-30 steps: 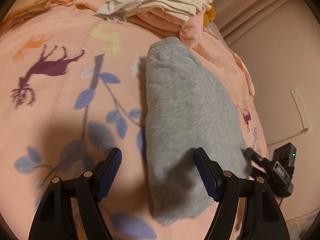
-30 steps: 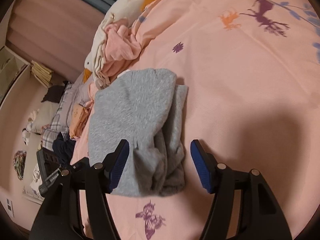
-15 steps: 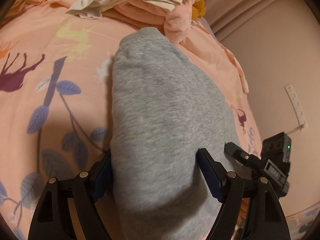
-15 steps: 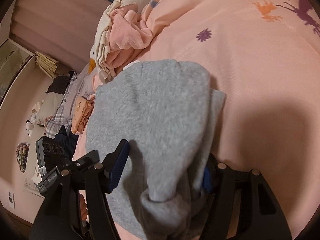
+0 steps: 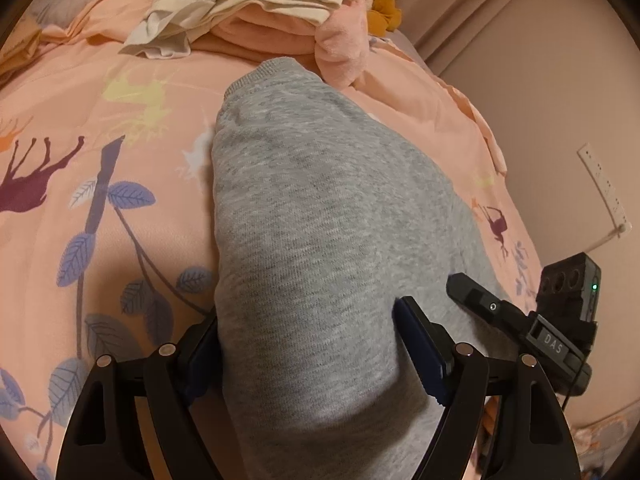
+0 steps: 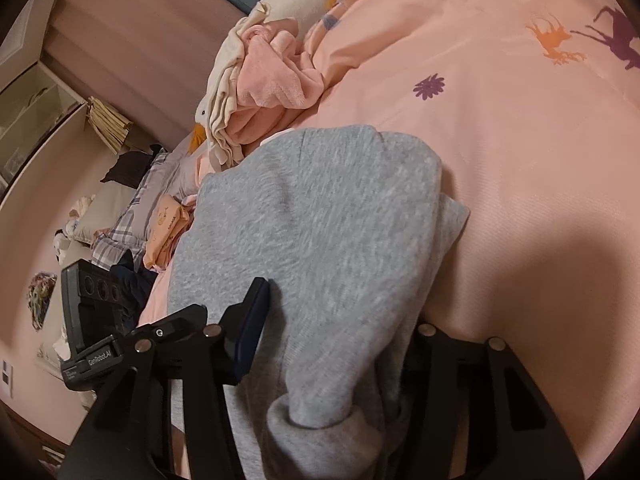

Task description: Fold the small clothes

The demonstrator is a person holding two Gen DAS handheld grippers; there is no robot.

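Grey sweatshirt-type garment is lying folded lengthwise on the bed's pink printed cover, near edge toward both cameras, far ribbed end just short of the clothes pile.

Left hand-held gripper is straddling the near end of the garment. Jaws are standing wide; the grey fabric is filling the gap between them. Left pad is tucked under or against the garment's left edge, mostly hidden by cloth. Right pad is sitting on top of the fabric. Can't tell that the pads are actually squeezing; reading it as not clamped.

Right hand-held gripper is over the same garment from the other side, jaws closing with a thick roll of grey fabric between them. Left pad is lying against the cloth; the right finger is buried behind the fold, pad not visible. Grip not confirmed from this view. A rolled cuff or hem is bulging out low between the fingers.

Each gripper is showing up in the other's view at the frame edge.

Beyond the garment: pile of cream and pink clothes, touching or just beside the garment's far end. Mustard-coloured item is behind the pile. Wall and curtain are to the right in the left wrist view.
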